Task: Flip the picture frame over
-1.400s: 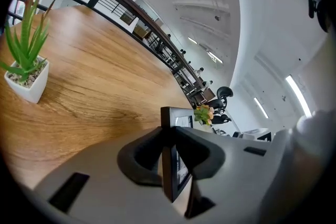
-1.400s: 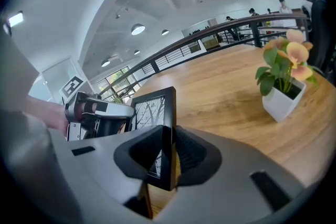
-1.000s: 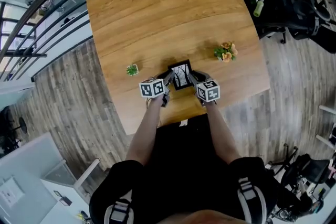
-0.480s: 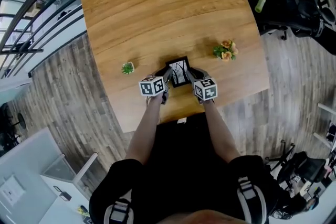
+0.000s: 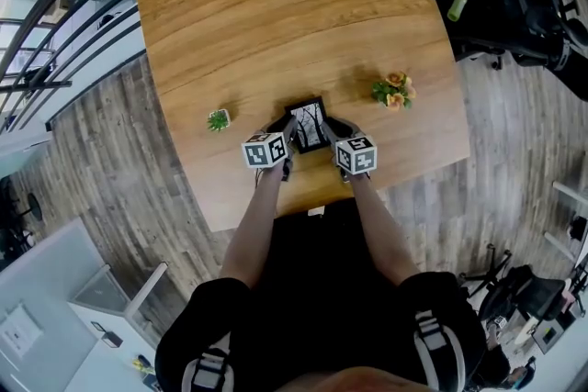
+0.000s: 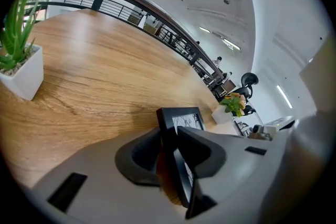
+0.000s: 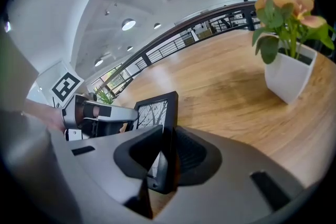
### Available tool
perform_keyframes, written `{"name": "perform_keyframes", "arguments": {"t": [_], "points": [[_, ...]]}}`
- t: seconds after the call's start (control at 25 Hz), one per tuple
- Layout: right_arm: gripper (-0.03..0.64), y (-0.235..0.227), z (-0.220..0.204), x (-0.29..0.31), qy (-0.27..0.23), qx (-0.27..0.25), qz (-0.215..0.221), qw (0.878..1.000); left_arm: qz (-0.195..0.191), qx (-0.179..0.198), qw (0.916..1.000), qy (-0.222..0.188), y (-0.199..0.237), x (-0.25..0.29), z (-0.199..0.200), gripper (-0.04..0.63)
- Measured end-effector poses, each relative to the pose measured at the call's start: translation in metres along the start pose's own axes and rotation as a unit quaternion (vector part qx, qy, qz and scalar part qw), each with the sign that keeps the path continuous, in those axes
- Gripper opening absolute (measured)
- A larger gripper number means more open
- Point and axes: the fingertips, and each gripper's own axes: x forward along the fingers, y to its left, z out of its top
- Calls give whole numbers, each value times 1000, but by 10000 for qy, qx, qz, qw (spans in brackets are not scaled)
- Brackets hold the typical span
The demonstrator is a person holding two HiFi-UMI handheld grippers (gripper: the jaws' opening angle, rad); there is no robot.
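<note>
A person in black sleeves stood at the near edge of a light wooden table (image 5: 294,14) and held a small black-rimmed picture frame (image 5: 309,125), glazed over a black-and-white print of bare branches, between two grey hand-held grippers, each topped with a cube of square markers. The frame sat tilted up off the flat, its printed face turned towards the person, though whether its lower edge touched the wood could not be made out. The left gripper (image 6: 170,136) straddled the frame's left edge. Its jaws had just been opening, with the rim between them, and a sliver of wood grain showed between one jaw and the rim, so the hold there looked slack. The right gripper (image 7: 167,147) was clamped on the frame's right edge, both dark jaws tight against the black rim. To the left of the frame, well apart from it, stood a spiky green plant in a small white square pot (image 5: 219,119). To the frame's right and a little farther across the table stood a posy of orange flowers in a white pot (image 5: 395,91), likewise well clear of it.
</note>
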Motion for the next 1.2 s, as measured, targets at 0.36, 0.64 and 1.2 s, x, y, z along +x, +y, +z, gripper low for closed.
{"name": "perform_keyframes", "arguments": {"t": [0.36,0.64,1.2], "points": [[87,0,-1,5,135,-65,-70,9999,550,835,9950,16,2,2,2,114],[89,1,-3,6,198,-144,-62,9997,729,1260,9893,64,5,4,0,117],[118,-7,6,2,-3,50,-134,9999,721,1505,9860,18,7,-3,7,132]]}}
